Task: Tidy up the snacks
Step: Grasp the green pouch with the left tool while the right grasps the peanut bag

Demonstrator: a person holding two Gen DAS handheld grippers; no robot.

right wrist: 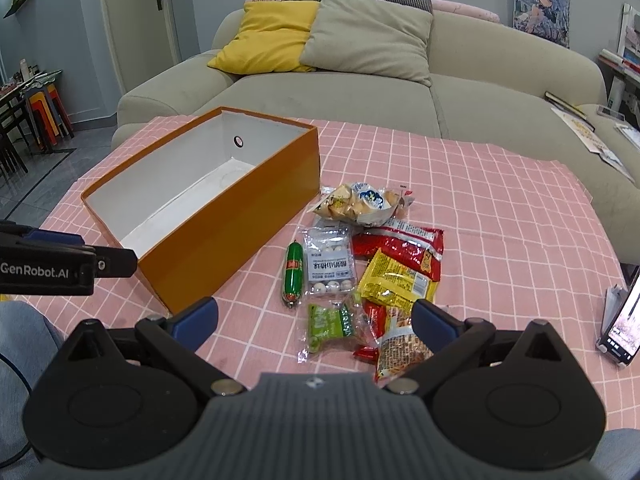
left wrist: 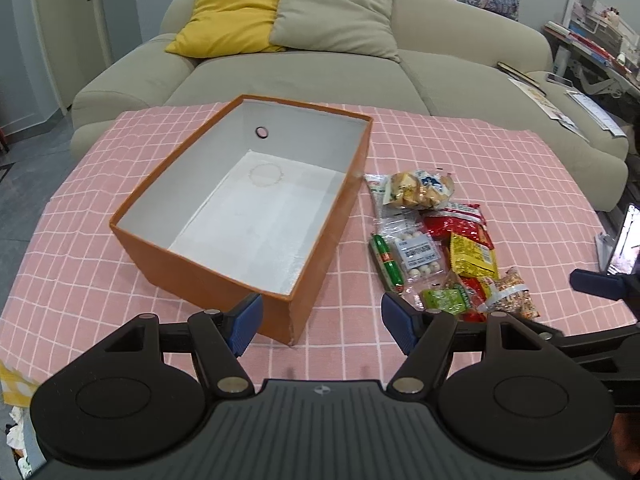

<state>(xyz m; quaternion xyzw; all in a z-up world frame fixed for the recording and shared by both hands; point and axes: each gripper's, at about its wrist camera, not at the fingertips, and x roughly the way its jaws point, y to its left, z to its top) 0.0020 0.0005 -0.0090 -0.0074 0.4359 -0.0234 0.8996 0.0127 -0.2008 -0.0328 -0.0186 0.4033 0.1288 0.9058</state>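
An orange box (left wrist: 216, 280) (right wrist: 240, 216) with a white inside stands lidless on the pink checked cloth, nothing in it. To its right lies a heap of snack packets (left wrist: 444, 240) (right wrist: 372, 268): a green sausage (right wrist: 293, 274), a clear pack of white balls (right wrist: 329, 264), a green packet (right wrist: 330, 322), yellow and red packets, a bag of biscuits (right wrist: 360, 198). My left gripper (left wrist: 322, 320) is open, hovering by the box's near corner. My right gripper (right wrist: 314, 320) is open just above the near end of the heap. Neither holds anything.
A beige sofa (left wrist: 304, 76) with a yellow cushion (left wrist: 232, 16) stands behind the table. A phone on a stand (right wrist: 622, 320) sits at the table's right edge. Bare pink cloth (right wrist: 500, 208) lies right of the snacks. Chairs and stools (right wrist: 40, 112) are far left.
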